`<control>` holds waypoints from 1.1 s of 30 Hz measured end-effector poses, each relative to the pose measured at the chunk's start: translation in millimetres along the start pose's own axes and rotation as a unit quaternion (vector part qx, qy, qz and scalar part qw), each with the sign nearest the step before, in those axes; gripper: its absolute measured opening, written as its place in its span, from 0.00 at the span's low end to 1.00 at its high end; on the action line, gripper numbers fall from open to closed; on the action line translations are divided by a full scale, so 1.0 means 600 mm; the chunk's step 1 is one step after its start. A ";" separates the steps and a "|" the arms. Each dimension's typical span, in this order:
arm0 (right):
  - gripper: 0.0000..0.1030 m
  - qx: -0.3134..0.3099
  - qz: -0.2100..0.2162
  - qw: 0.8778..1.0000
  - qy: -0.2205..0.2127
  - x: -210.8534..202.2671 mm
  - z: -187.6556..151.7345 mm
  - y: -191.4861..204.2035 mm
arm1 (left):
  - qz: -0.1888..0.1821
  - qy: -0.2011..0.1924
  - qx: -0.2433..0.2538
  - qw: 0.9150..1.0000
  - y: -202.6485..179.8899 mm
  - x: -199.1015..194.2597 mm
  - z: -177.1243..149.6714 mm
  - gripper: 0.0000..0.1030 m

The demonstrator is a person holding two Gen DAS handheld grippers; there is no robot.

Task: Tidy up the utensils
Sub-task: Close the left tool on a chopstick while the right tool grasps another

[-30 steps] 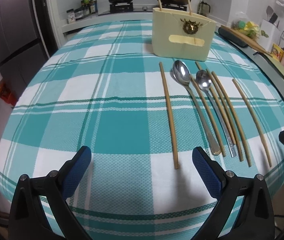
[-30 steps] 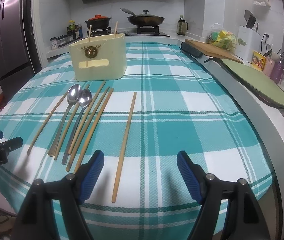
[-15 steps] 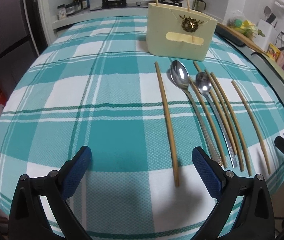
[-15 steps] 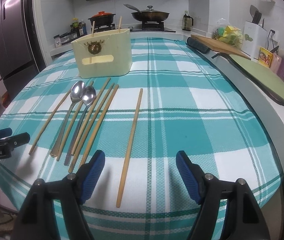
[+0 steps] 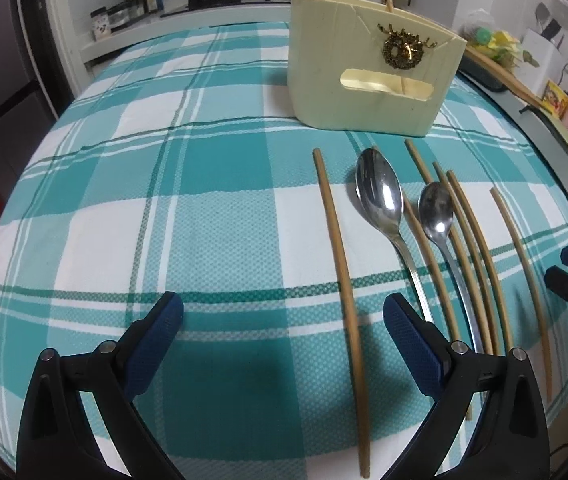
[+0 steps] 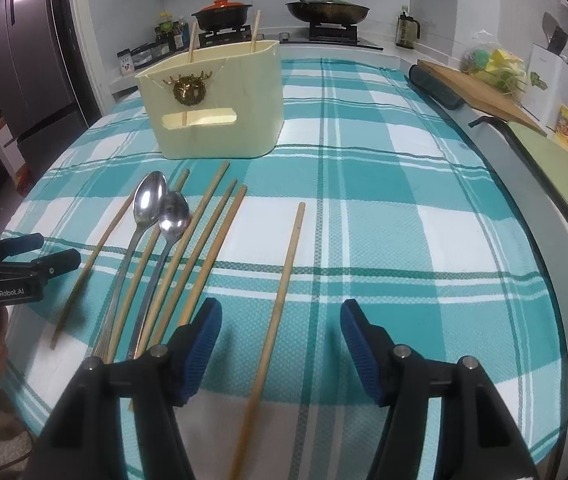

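Your left gripper (image 5: 281, 322) hangs wide open and empty above the checked tablecloth (image 5: 123, 184). Chopsticks (image 6: 211, 236) and two spoons (image 5: 380, 196) lie side by side, long axes running from the near edge toward the cream holder (image 6: 213, 106). Your right gripper (image 6: 279, 330) is closing, straddling the rightmost chopstick (image 6: 279, 308) without touching it.

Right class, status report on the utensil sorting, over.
Left hand-held gripper open, empty. Right hand-held gripper closing astride lone chopstick, not gripping. Holder path clear.
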State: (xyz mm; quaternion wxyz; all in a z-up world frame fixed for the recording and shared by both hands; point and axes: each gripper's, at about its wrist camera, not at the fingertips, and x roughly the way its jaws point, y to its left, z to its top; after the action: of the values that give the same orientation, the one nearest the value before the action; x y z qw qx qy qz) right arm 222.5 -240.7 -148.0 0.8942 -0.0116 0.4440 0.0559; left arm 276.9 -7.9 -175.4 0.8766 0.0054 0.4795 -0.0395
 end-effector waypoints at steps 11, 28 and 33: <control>0.64 -0.021 -0.007 1.000 0.013 0.072 0.008 0.000 | 0.014 0.020 0.022 0.999 0.001 0.052 0.024 0.99; 0.62 -0.030 -0.010 0.999 0.017 0.115 0.049 -0.002 | 0.002 0.041 0.029 0.999 -0.003 0.093 0.086 0.98; 0.33 -0.036 -0.005 0.999 0.029 0.141 0.089 0.007 | -0.021 0.034 0.060 0.997 -0.033 0.093 0.116 0.38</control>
State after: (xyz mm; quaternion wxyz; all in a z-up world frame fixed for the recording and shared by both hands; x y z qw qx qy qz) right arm 315.1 -225.5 -182.9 0.8801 -0.0474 0.4678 0.0666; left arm 364.2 -34.7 -184.2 0.8570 0.0497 0.5056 -0.0863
